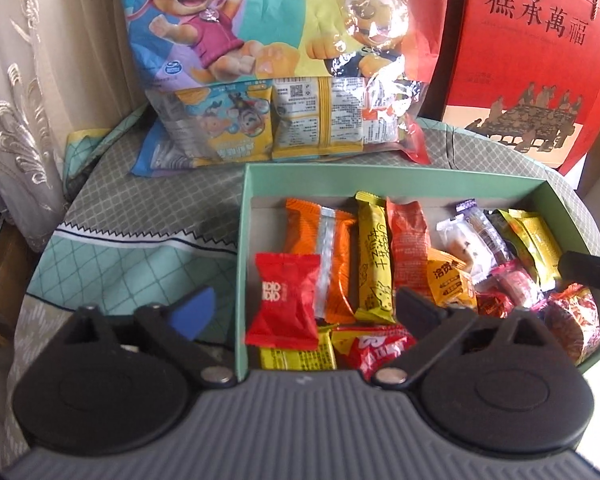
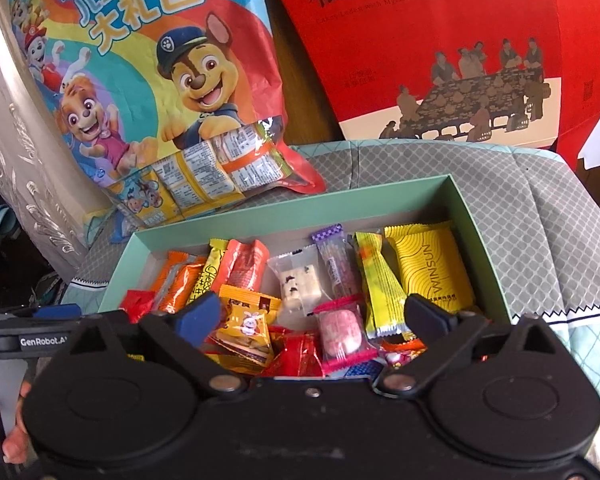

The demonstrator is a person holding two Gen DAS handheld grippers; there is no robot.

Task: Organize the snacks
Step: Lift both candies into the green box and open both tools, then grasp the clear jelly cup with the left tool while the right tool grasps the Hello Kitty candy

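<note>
Snacks [image 1: 380, 264] fill the green box [image 1: 247, 240] at frame centre. Left claw [image 1: 304, 312] gapes empty over the box's left wall; it could catch that rim. Right claw [image 2: 314, 314] gapes empty above the pile and may pinch two packets together.

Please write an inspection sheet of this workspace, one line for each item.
Surface: quilted cloth with diamond pattern.
Job's things: green box holding wrapped snacks, among them a red packet and a yellow WINSUN packet.
Clutter: cartoon snack bag and red gift box behind the box.
Grippers: left gripper and right gripper open, holding nothing.
Cables: nothing seen.
Surroundings: embroidered curtain at left.
</note>
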